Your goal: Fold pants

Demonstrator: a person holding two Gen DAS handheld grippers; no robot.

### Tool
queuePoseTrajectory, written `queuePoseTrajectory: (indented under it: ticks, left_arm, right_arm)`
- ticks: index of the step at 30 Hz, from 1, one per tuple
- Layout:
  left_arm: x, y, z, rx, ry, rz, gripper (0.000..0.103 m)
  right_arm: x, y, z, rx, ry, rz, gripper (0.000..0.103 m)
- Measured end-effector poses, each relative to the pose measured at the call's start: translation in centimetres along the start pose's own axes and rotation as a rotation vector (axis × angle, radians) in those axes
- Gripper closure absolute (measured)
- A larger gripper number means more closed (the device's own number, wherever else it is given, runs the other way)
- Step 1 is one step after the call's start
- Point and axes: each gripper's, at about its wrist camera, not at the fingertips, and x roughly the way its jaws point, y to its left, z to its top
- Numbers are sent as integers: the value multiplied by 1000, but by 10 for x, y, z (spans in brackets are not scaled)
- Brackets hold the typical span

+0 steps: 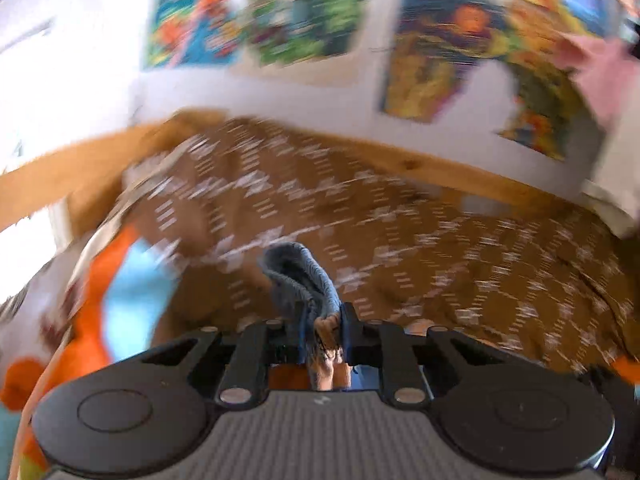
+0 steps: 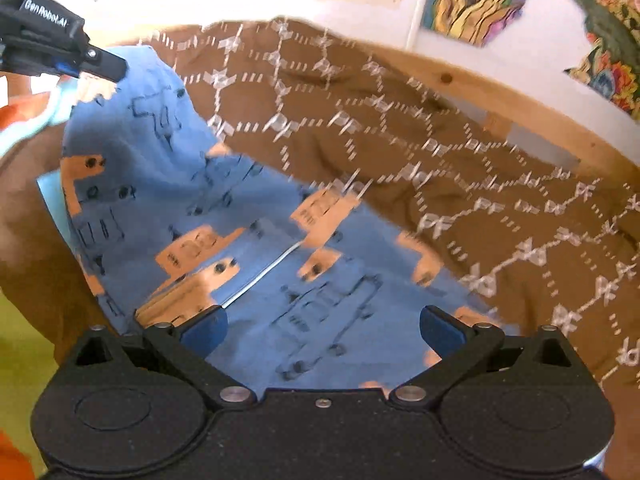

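The pants (image 2: 224,216) are blue with orange and dark printed shapes. They lie spread on a brown patterned bedspread (image 2: 460,168). My left gripper (image 1: 323,330) is shut on a bunched blue edge of the pants (image 1: 298,272) and holds it above the bed. In the right wrist view the left gripper (image 2: 108,66) shows at the upper left, pinching the far corner of the pants. My right gripper (image 2: 323,330) is open and empty, its blue pads just above the near part of the pants.
A wooden bed frame rail (image 2: 500,92) runs along the far side of the bed. The white wall behind holds several colourful posters (image 1: 432,48). An orange and light blue cloth (image 1: 120,280) lies at the left of the bed.
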Motion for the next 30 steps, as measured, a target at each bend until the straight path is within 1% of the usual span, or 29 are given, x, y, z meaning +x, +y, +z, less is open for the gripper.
queuePoseTrajectory:
  ticks: [4, 7, 11, 13, 14, 15, 16, 17, 18, 21, 24, 27, 28, 29, 30]
  left_arm:
    - [-5, -55, 8, 131, -7, -98, 85]
    - [-3, -97, 5, 225, 8, -184, 85]
    - [9, -154, -16, 353, 44, -285, 84]
    - [21, -178, -34, 405, 77, -320, 83]
    - [28, -188, -43, 431, 101, -339, 80]
    - [36, -198, -54, 466, 132, -356, 72]
    - [42, -207, -64, 498, 154, -366, 70]
    - [46, -213, -73, 525, 164, -372, 63]
    - [47, -218, -83, 559, 170, -375, 60]
    - [45, -222, -104, 636, 177, -353, 57]
    - [42, -213, -114, 649, 205, -349, 56]
    - [44, -196, -115, 649, 230, -339, 56]
    - [45, -192, -116, 649, 237, -332, 56]
    - [46, -187, -114, 648, 244, -327, 57]
    - [48, -184, -114, 648, 252, -329, 61]
  right_arm:
    - [-29, -45, -2, 33, -23, -22, 1]
    - [-47, -79, -11, 92, -33, -78, 1]
    - [-60, -120, -33, 184, -20, -166, 1]
    - [-63, -136, -43, 218, -13, -180, 1]
    - [-64, -143, -47, 233, -11, -179, 1]
    - [-65, -150, -51, 248, -12, -174, 1]
    - [-65, -155, -54, 269, -15, -166, 1]
    - [-65, -161, -57, 297, -21, -154, 1]
    - [-67, -166, -60, 329, -28, -139, 1]
    - [-62, -174, -67, 415, -46, -53, 1]
    - [-56, -172, -68, 444, -56, 42, 3]
    - [-42, -167, -63, 483, -67, 173, 13]
    - [-36, -165, -61, 490, -72, 204, 20]
    - [-31, -161, -57, 493, -74, 214, 25]
    - [-25, -156, -54, 491, -66, 211, 36]
